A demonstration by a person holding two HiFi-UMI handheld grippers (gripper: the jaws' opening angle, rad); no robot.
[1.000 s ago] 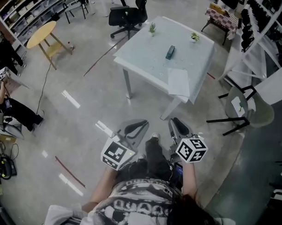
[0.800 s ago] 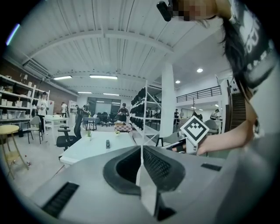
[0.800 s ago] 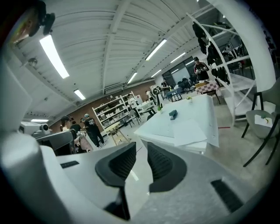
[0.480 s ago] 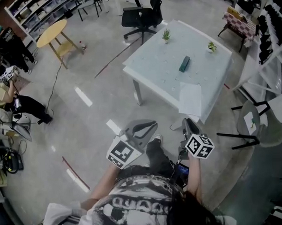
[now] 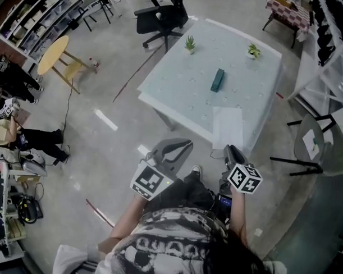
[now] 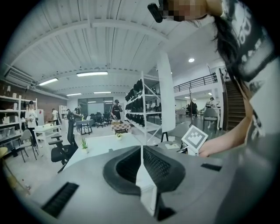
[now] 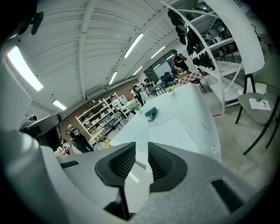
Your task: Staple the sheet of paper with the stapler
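Note:
A dark green stapler (image 5: 218, 80) lies in the middle of the pale glass table (image 5: 179, 83). A white sheet of paper (image 5: 227, 126) lies at the table's near edge. Both grippers are held in front of the person, short of the table. The left gripper (image 5: 170, 152) is shut with nothing in it; its jaws meet in the left gripper view (image 6: 141, 151). The right gripper (image 5: 231, 155) hangs just before the sheet, its jaws opening a little with nothing between them. In the right gripper view the gripper (image 7: 141, 151) points at the paper (image 7: 168, 131) and the stapler (image 7: 151, 114) beyond it.
Two small potted plants (image 5: 190, 44) (image 5: 253, 51) stand at the table's far side. A black office chair (image 5: 161, 15) stands behind it, a grey chair (image 5: 314, 144) to the right, a round wooden table (image 5: 54, 48) to the left. People (image 5: 14, 134) sit far left.
The person has stepped toward the table, which now lies closer in the head view. Both grippers came forward with the person; the right one has neared the paper's edge.

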